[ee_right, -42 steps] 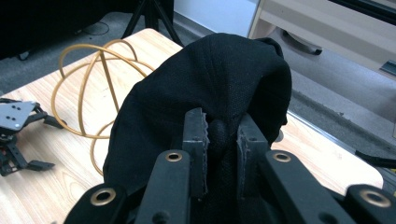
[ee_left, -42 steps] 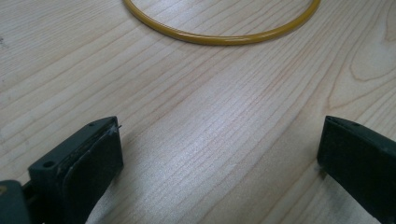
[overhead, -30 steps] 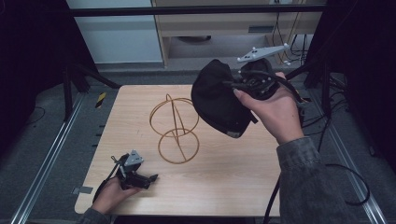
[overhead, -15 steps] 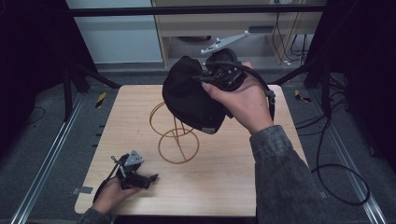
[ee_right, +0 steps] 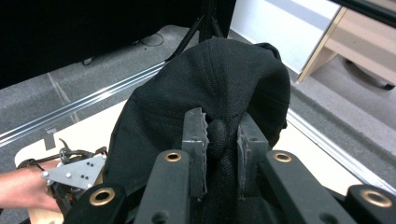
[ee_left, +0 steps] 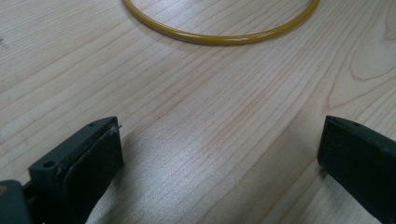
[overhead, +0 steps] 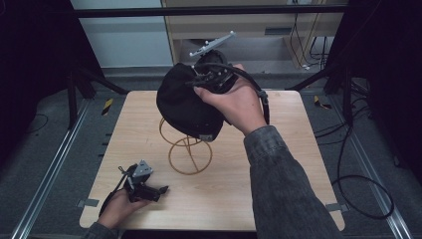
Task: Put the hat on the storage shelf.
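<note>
Right gripper (overhead: 199, 82), raised, pinches the black cap (overhead: 184, 107), seemingly over the wire stand (overhead: 186, 149); left gripper (overhead: 161, 189) rests open.

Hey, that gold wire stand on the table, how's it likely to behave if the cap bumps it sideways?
The gold wire stand is thin open wire, so it is probably light and would slide on the smooth wooden table. It rises tall above a ring base, so a high knock might tip it. The black cap, pinched in the right gripper, bunches softly, so it should push gently.

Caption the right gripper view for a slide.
Right gripper pinching a fold of the black cap, with the table's edge below.
</note>
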### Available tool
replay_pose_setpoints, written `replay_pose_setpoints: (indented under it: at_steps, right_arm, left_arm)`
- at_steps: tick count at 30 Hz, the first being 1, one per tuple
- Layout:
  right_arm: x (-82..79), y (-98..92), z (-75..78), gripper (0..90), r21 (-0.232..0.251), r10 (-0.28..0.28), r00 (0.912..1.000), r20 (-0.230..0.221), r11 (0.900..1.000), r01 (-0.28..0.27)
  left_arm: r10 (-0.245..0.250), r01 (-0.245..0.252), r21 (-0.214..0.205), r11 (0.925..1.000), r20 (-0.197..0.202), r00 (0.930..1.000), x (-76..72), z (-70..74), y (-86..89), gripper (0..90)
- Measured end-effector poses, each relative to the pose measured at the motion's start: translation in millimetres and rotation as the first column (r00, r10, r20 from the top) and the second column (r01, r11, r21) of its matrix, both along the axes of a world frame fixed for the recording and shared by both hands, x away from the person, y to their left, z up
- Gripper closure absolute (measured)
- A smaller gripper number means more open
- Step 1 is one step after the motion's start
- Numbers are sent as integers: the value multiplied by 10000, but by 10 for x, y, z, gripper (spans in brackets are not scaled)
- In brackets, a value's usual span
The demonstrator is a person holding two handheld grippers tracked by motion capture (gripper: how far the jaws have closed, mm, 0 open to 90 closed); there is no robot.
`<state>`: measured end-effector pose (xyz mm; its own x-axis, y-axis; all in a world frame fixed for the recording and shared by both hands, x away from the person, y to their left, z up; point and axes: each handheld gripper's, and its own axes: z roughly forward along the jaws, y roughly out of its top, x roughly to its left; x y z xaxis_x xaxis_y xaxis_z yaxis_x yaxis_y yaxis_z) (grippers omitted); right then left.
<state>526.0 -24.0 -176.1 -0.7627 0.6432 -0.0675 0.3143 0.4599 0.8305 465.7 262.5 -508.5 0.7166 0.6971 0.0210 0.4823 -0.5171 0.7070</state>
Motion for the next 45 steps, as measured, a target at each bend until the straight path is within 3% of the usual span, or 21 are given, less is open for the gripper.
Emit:
replay_pose_setpoints:
  at_steps: [6,18,26,28,36,45]
  right_arm:
    - [128,161,-108,771,-139,131,9996,-238,9998,-134]
    - [300,291,-287,768,-367,127,9972,-731,9992,-154]
    - [329,400,-378,763,-601,220,9952,-950,9978,-278]
    - [337,448,-428,761,-884,236,9943,-1043,9955,-329]
    - [396,524,-538,754,-1257,204,9929,-1174,9914,-352]
    - [398,540,-524,742,-1160,208,9920,-1244,9926,-354]
  left_arm:
    - [0,0,2,10000,6,10000,0,0,0,0]
    - [-8,8,8,10000,-4,10000,4,0,0,0]
    - [14,-14,-27,10000,-18,10000,1,-2,-3,0]
    - [17,-17,-28,10000,-20,10000,1,-2,-4,0]
    - [19,-19,-26,10000,-16,10000,1,-1,-4,0]
    - [34,-34,-42,10000,-18,10000,1,-2,-6,0]
